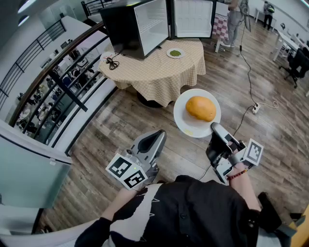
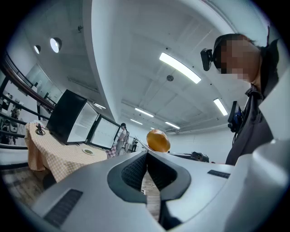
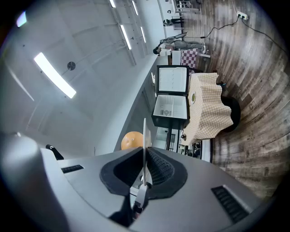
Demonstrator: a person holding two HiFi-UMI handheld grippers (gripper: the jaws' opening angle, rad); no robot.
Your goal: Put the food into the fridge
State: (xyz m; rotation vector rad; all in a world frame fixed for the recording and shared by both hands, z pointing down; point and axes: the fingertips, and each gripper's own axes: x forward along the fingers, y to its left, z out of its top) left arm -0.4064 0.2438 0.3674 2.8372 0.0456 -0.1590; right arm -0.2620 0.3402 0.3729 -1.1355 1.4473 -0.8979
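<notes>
Tools: two, a left tool [image 1: 159,134] and a right tool [image 1: 214,127]. Plates: two, a large plate [image 1: 185,126] and a small plate [image 1: 168,53]. Orange fruit [image 1: 200,108]: one. Fridge [image 1: 126,24]: one. Counter [image 1: 159,70]: one. Coiled cable [image 1: 112,62]: one. Power strip [image 1: 255,108]: one. Bystanders: two, one person [image 1: 235,19] and a second person [image 1: 268,10].

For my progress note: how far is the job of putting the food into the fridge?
Done: the fridge door stands open. In hand: the right gripper grips the white plate with the orange fruit. Remaining: this plate and the small plate of green food on the table must go inside.
</notes>
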